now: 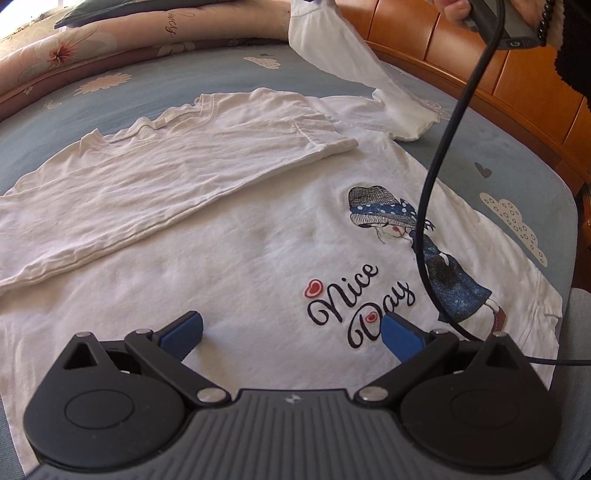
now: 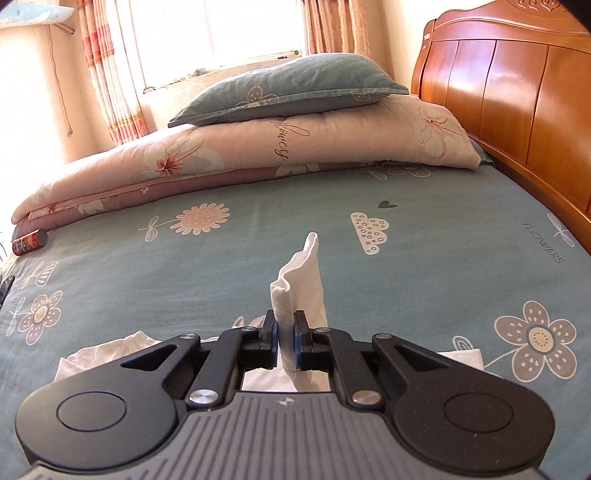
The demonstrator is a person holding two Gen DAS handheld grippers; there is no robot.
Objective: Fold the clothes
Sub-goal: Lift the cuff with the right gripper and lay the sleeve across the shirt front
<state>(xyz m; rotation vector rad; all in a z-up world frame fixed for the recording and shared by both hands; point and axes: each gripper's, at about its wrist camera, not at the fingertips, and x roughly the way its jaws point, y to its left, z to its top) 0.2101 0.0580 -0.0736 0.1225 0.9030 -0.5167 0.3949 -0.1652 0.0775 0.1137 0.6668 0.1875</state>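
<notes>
White T-shirt (image 1: 258, 229) lies flat on blue floral bedsheet (image 2: 369, 192), print reads "Nice Day" (image 1: 354, 306); sheet reads "FLOWERS". Left gripper (image 1: 291, 332) – jaws apart, empty, above shirt. Right gripper (image 2: 286, 343) – jaws clamped on raised sleeve (image 2: 299, 280). Quilt (image 2: 258, 147), pillow (image 2: 291, 88) only clear in right view.

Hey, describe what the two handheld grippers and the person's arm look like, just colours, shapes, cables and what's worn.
Both the left gripper and the right gripper have a ribbed grey body, black linkage arms with silver rivets, round black side housings and blue-padded fingers. A black cable runs from the right one's grey handle. The hand gripping it wears a dark bead bracelet and a dark fleecy sleeve.
</notes>
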